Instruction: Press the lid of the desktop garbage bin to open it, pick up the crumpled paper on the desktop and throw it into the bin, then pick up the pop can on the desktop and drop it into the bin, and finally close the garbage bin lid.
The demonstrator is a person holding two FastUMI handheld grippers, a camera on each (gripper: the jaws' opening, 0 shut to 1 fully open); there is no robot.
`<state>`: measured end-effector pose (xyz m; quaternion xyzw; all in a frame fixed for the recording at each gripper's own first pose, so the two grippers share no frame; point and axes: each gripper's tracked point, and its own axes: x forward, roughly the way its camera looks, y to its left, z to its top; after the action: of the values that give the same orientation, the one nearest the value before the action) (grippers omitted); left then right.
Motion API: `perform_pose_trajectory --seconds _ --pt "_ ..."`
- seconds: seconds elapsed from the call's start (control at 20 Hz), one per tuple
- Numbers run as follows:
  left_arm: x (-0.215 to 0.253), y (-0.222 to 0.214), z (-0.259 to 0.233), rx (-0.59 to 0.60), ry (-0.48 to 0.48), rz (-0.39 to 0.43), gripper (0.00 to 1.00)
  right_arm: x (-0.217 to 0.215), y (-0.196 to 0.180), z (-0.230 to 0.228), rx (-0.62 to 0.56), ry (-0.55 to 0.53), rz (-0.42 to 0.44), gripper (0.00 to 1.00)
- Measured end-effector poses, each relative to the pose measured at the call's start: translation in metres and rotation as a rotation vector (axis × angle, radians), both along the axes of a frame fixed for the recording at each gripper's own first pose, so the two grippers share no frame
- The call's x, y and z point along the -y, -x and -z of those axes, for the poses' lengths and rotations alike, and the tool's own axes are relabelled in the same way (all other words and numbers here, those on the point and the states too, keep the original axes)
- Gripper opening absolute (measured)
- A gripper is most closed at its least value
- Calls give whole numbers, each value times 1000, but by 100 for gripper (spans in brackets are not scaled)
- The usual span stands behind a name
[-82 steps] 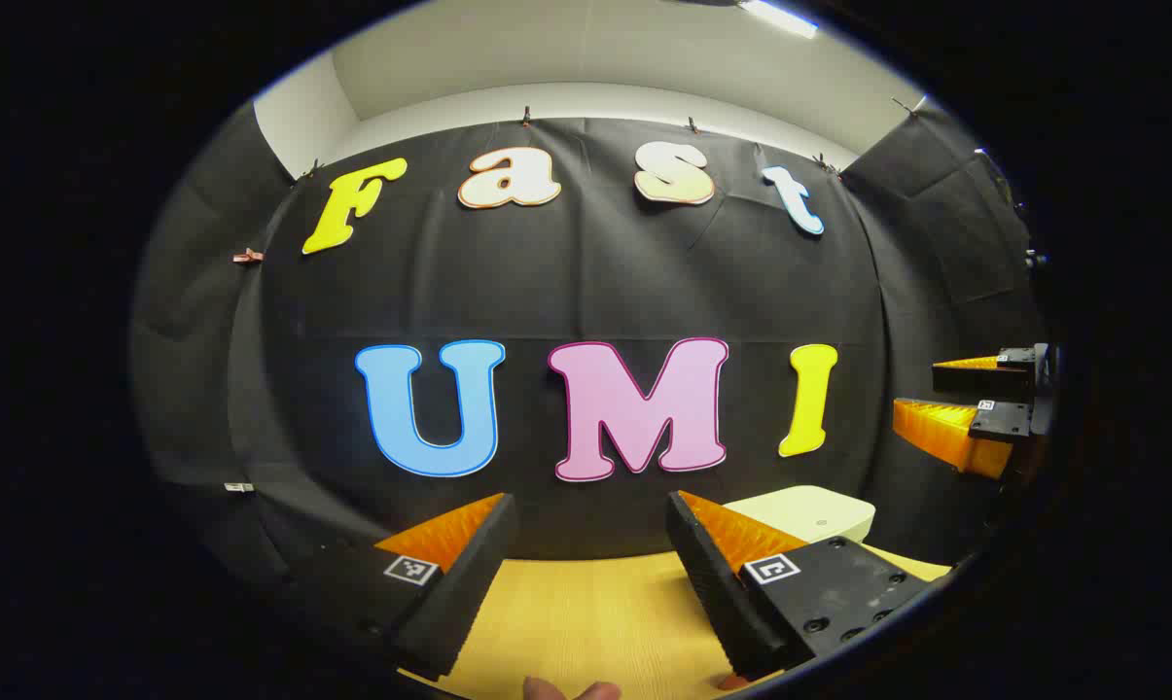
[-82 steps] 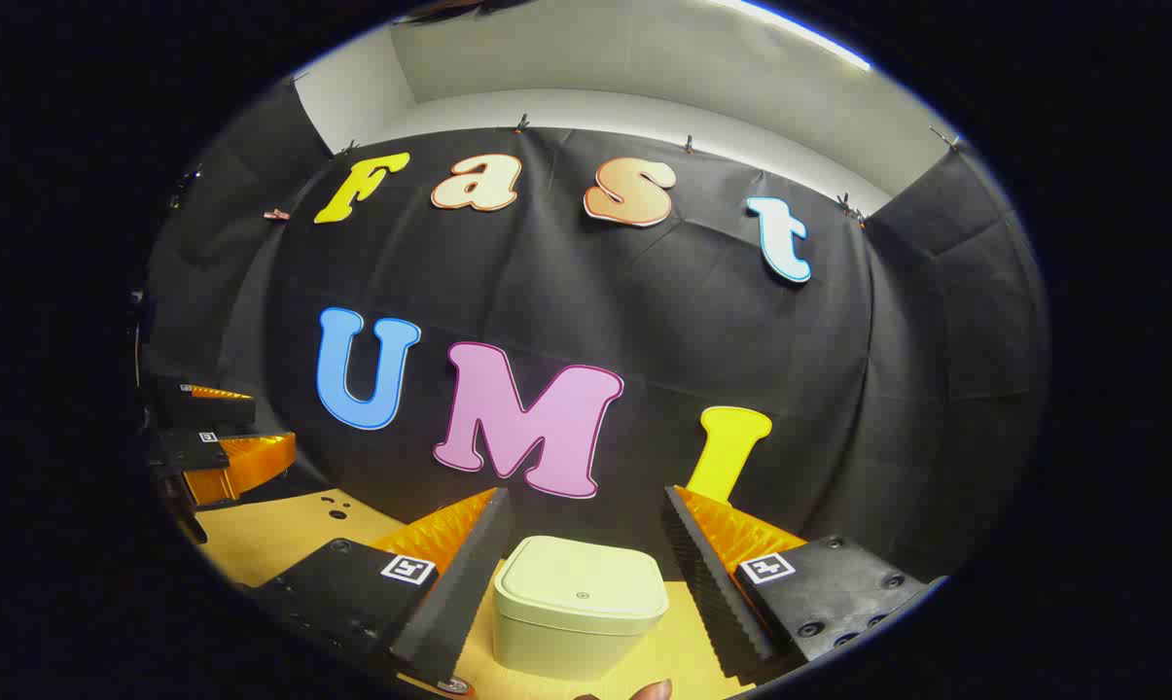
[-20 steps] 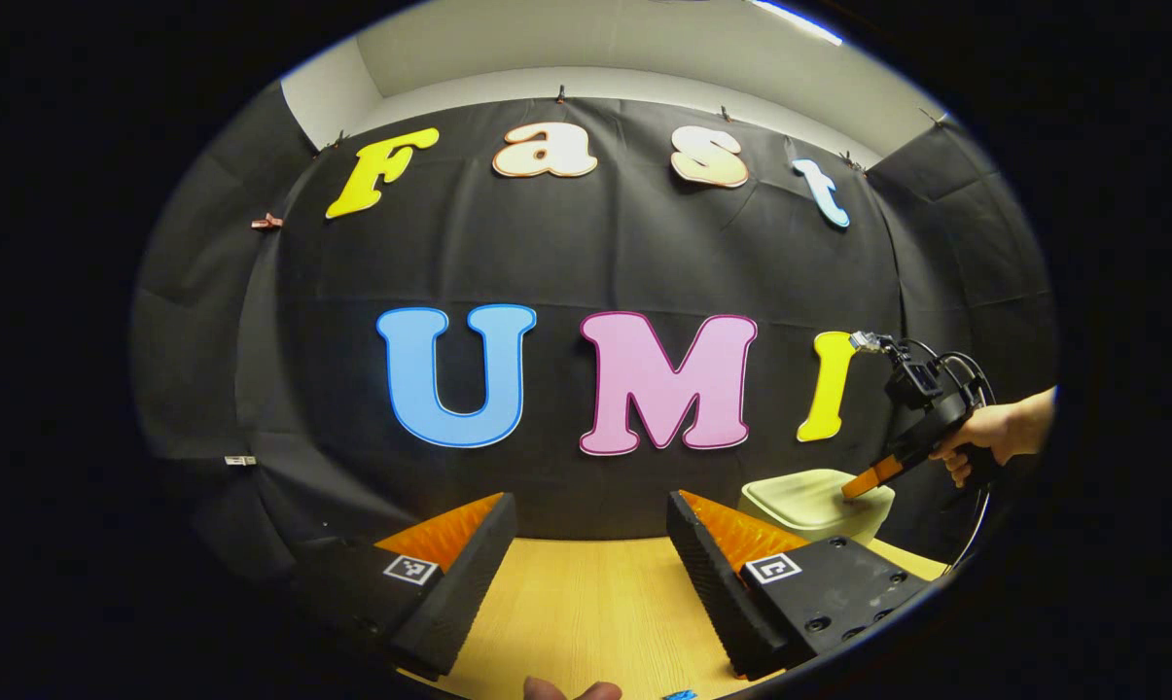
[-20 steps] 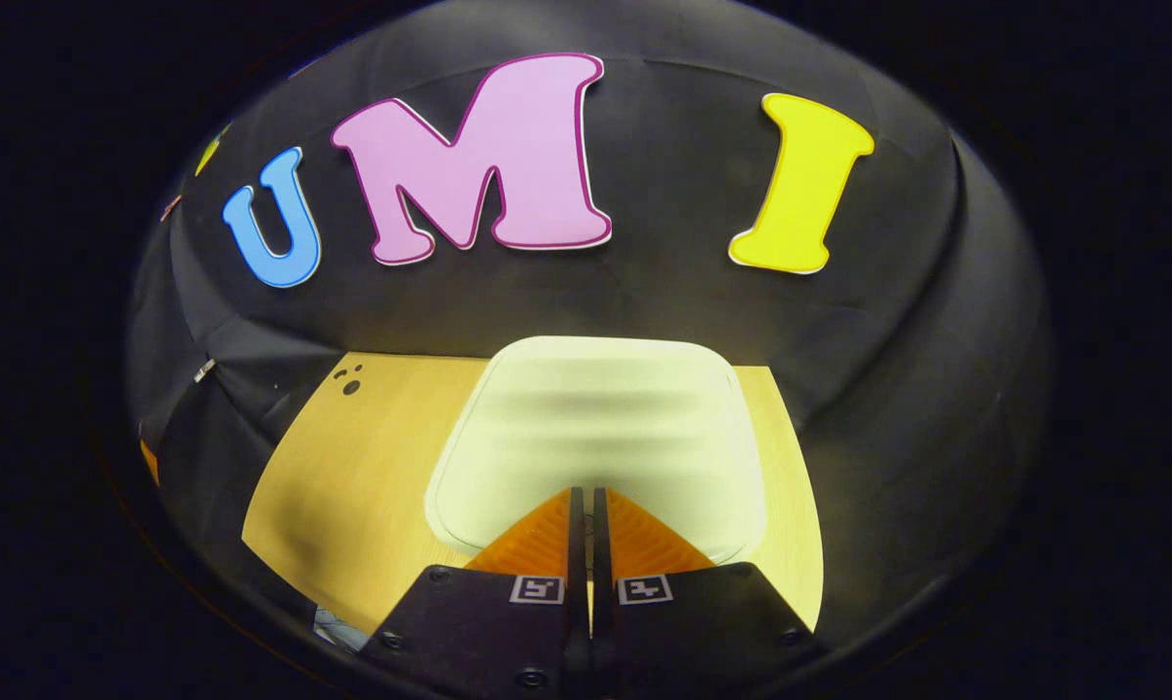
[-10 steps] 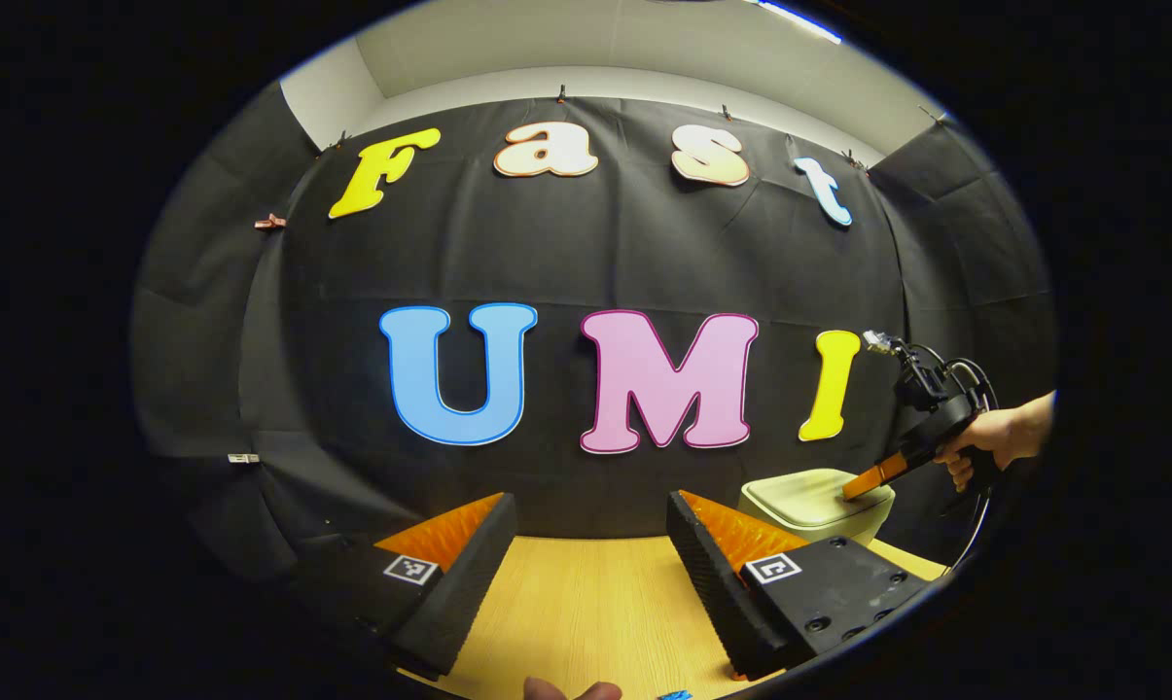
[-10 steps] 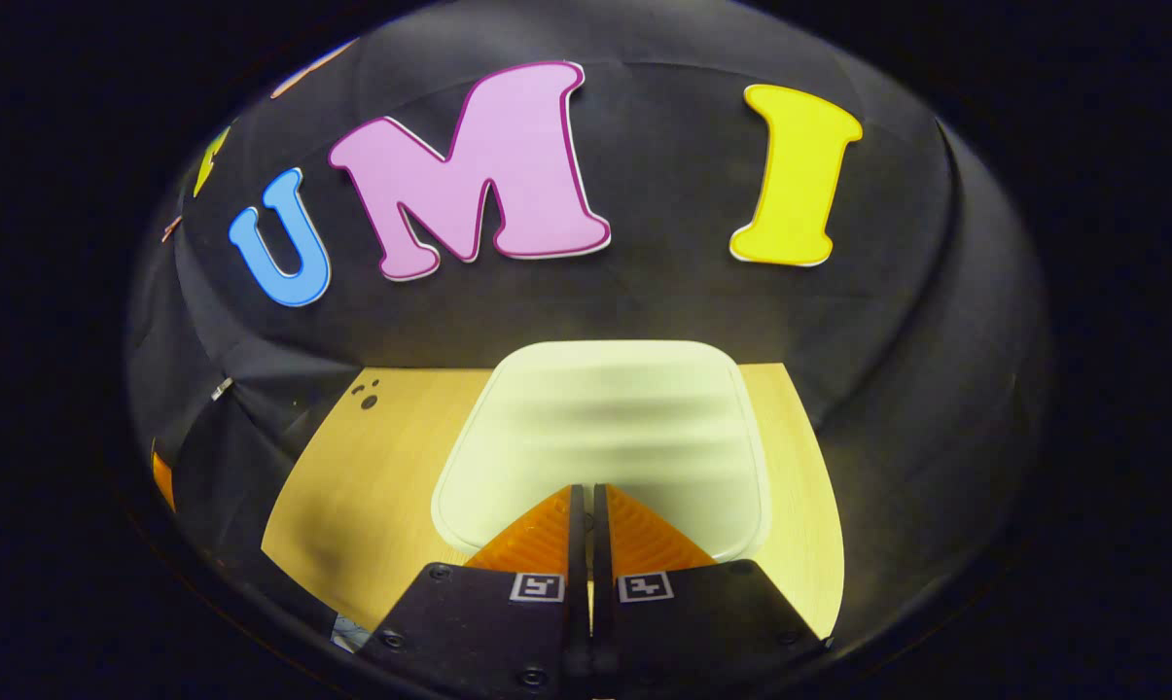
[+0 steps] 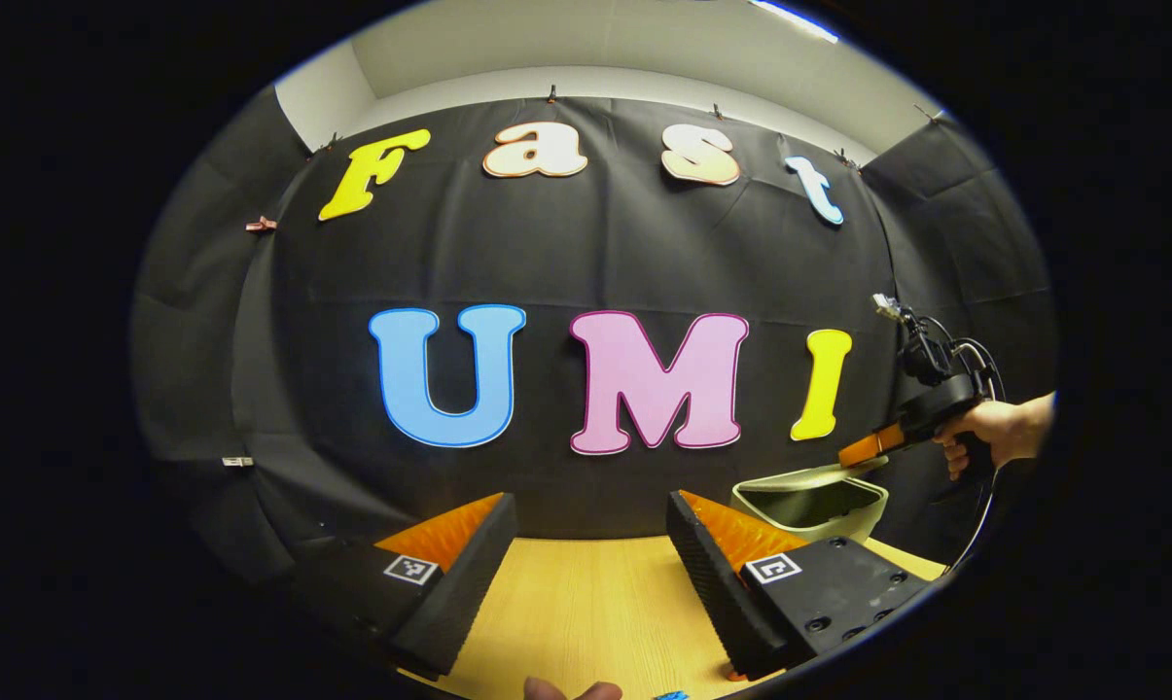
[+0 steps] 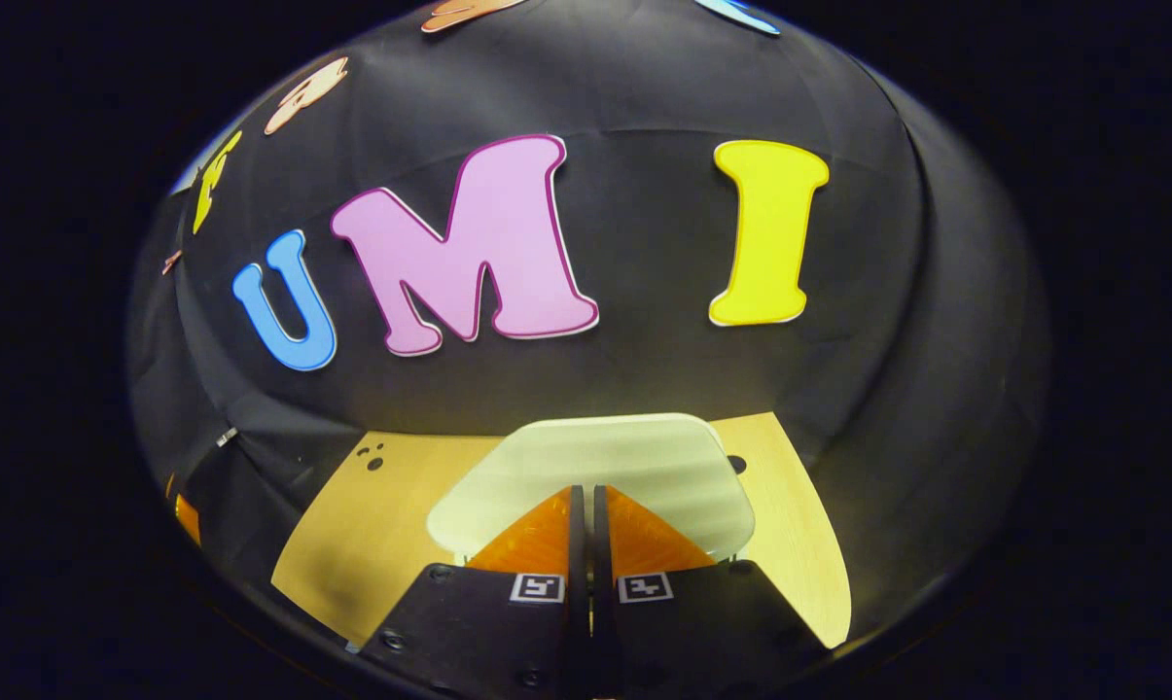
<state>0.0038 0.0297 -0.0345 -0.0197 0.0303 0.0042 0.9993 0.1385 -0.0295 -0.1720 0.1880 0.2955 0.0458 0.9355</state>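
The pale desktop bin stands at the right on the wooden table, and its dark inside shows. Its lid is tilted up, hinged at the back. My right gripper is shut with nothing between its fingers, tips just above the lid's near edge. In the left gripper view that right gripper hovers over the bin's right rim, held by a hand. My left gripper hangs open over the table left of the bin, holding nothing.
Black cloth walls close off the table at the back and sides. A few small dark holes mark the tabletop left of the bin. A sliver of something blue shows at the bottom edge of the left gripper view.
The right gripper, pressing on the flat lid before, has risen off it. The lid has sprung up and the bin now stands open. The left gripper has barely moved.
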Motion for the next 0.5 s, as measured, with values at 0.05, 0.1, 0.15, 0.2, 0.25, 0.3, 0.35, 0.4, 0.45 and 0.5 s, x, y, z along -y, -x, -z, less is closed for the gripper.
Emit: perform_pose_trajectory --seconds 0.05,0.1,0.15,0.2,0.25,0.3,0.35,0.4,0.45,0.5 --pt "1 0 1 -1 -4 2 99 3 -3 -7 31 -2 20 5" --pt "1 0 1 -2 -7 4 99 6 -7 -15 62 -7 36 5" --pt "1 -1 2 -3 -9 5 99 8 -9 -22 88 -16 54 5" --pt "1 -1 2 -5 -10 4 99 11 -10 -29 108 -28 69 5" --pt "1 -1 4 -9 -9 3 99 12 -9 -34 123 -36 78 5" --pt "1 -1 5 -11 -8 2 99 15 -9 -38 143 -35 85 5" --pt "1 -2 5 -13 -6 2 99 19 -10 -44 171 -25 89 5" --pt "1 -2 6 -15 -6 1 99 22 -11 -51 207 -11 91 5" --pt "2 -2 10 -20 -7 2 99 22 -9 -59 246 3 91 5" --pt "2 -2 11 -26 -8 1 99 24 -8 -68 282 18 90 6"
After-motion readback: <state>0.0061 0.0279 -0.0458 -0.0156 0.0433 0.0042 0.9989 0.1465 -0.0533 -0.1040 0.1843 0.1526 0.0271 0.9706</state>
